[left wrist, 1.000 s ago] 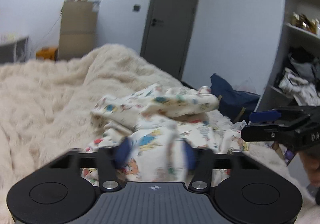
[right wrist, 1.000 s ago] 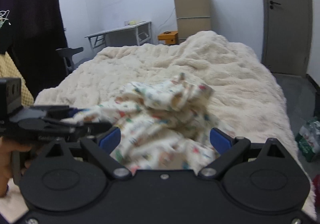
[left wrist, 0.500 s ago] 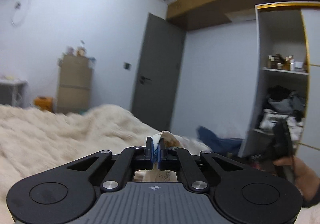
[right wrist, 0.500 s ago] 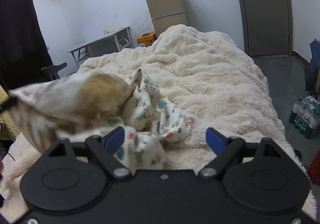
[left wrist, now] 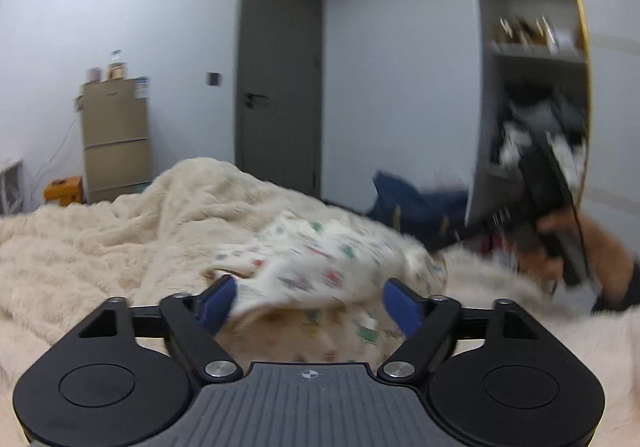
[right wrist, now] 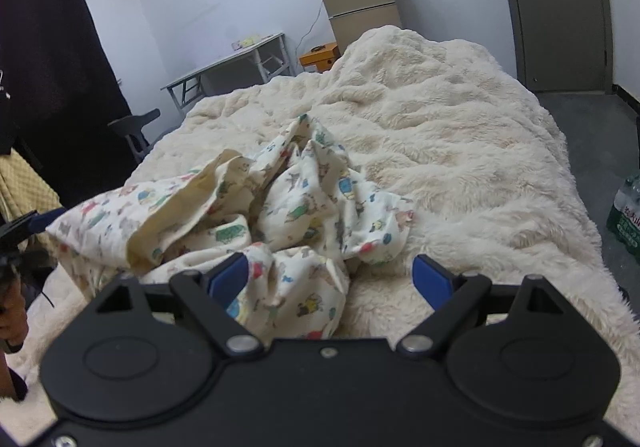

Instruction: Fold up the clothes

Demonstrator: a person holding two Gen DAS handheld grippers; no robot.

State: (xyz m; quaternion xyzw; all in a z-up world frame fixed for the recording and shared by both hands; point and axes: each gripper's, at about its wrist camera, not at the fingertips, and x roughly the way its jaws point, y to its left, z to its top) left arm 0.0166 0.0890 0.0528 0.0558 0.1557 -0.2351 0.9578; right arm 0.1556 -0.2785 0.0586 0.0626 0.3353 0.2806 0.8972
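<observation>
Both of your grippers stood wide open over one crumpled garment, neither pinching any cloth. Your left gripper [left wrist: 308,297] had its blue pads spread apart, with the printed children's garment [left wrist: 320,267] lying just ahead of them and partly between them; that view was blurred, so whether cloth touched a pad could not be told. In the right wrist view the garment [right wrist: 248,219] sat heaped on the cream plush blanket [right wrist: 460,151], its long run stretching from the left edge toward the middle. Your right gripper [right wrist: 330,279] hung spread just as wide, a fold of cloth lying against its left pad and bare blanket before its right one. The fabric looked thin, soft and limp, bunched in loose ridges with one open, cream-lined hem turned up on the left. Your left gripper seemed nearer that hem.
</observation>
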